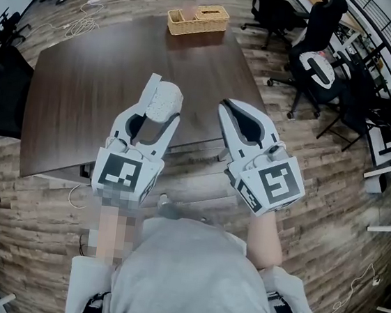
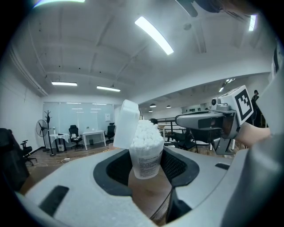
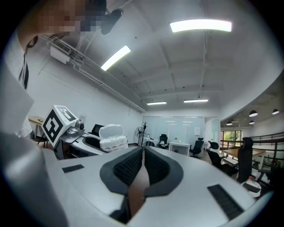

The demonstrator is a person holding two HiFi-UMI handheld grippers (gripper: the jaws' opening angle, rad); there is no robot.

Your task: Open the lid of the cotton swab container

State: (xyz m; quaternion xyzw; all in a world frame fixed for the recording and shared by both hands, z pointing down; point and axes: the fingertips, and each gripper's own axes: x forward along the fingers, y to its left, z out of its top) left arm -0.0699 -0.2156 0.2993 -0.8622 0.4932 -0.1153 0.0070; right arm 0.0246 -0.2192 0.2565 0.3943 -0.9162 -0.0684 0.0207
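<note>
The cotton swab container (image 1: 165,101) is a small clear tub packed with white swabs. My left gripper (image 1: 160,107) is shut on it, over the table's near edge. Its white lid (image 1: 152,84) stands flipped up on the far left side. In the left gripper view the tub (image 2: 146,155) sits upright between the dark pads, the lid (image 2: 125,124) tilted back, the swab heads (image 2: 146,133) bare. My right gripper (image 1: 227,109) is shut and empty, a little to the right of the tub and apart from it. In the right gripper view the pads (image 3: 133,166) meet, and the tub (image 3: 112,142) shows at left.
A dark brown table (image 1: 83,97) lies ahead and below. A wicker basket (image 1: 197,19) holding a tissue box stands at its far edge. Black office chairs (image 1: 314,39) crowd the right side on the wooden floor. Cables (image 1: 80,25) lie beyond the table's far left corner.
</note>
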